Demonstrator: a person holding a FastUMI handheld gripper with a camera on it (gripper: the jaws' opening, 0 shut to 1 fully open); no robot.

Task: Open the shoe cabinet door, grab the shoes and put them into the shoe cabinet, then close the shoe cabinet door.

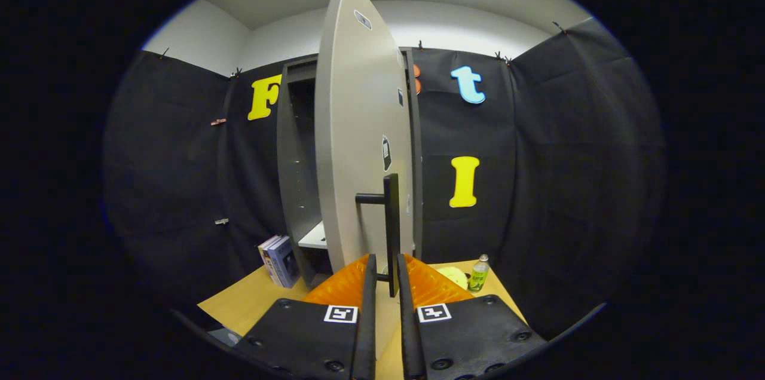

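the gripper (386, 266) sits closed on the lower end of the black door handle (391, 218), both fingers pressed against the vertical bar, which rises between and above them. the handle stands off the grey cabinet door (358, 129) on a short horizontal bracket, and the door is swung well open, its edge turned toward the camera. behind the door the shoe cabinet (293, 177) stands upright on the wooden desk (251, 302), its dark interior and a pale shelf (313, 238) visible to the left of the door. a few books (279, 260) lean against the cabinet's left side. to the right of the fingers, a green bottle (479, 273) stands on the desk near a yellow-green round object (453, 275), partly hidden. orange material (340, 287) shows just ahead of the fingers, at the base of the door; what it is cannot be told.
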